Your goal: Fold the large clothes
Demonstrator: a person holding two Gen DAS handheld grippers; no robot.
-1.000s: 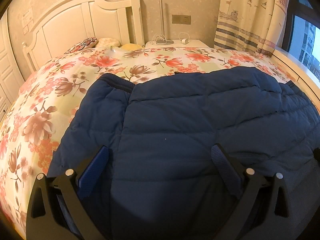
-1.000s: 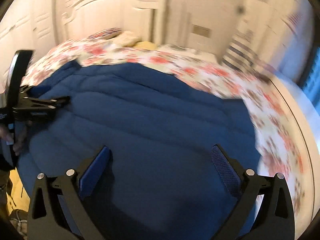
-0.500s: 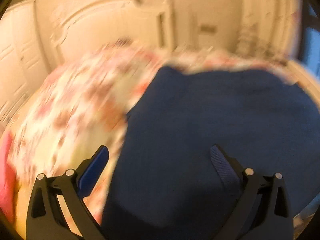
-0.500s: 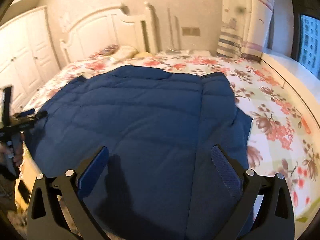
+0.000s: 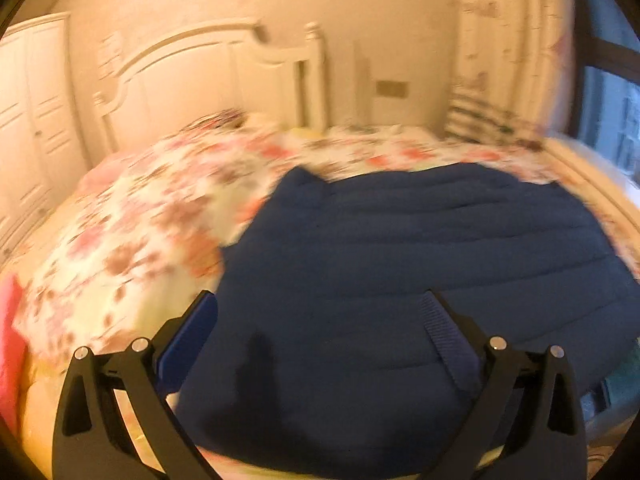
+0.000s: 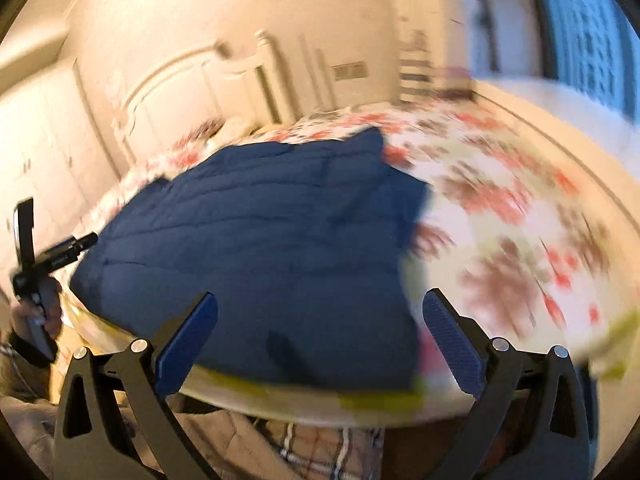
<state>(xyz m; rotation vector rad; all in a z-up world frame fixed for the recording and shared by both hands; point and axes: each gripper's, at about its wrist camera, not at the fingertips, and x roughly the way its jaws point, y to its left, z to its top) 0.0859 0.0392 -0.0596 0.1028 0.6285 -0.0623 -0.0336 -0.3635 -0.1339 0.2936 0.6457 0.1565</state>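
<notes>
A navy quilted jacket [image 5: 420, 272] lies folded on the floral bed [image 5: 132, 224], near its foot edge. It also shows in the right wrist view [image 6: 260, 248]. My left gripper [image 5: 316, 332] is open and empty, held above the jacket's near left part. My right gripper [image 6: 320, 332] is open and empty, held back from the bed's foot edge, above the jacket's near edge. The left gripper's body [image 6: 44, 256] and the hand holding it show at the far left of the right wrist view. Both views are motion-blurred.
A white headboard [image 5: 208, 80] stands at the far end, with a white wardrobe [image 5: 28, 128] on the left. A curtain [image 5: 504, 60] and a window [image 5: 608, 112] are on the right. A plaid garment [image 6: 320, 444] shows below the bed edge.
Both grippers have pulled back and up from the jacket toward the foot of the bed. Both stayed open. The jacket lies as before.
</notes>
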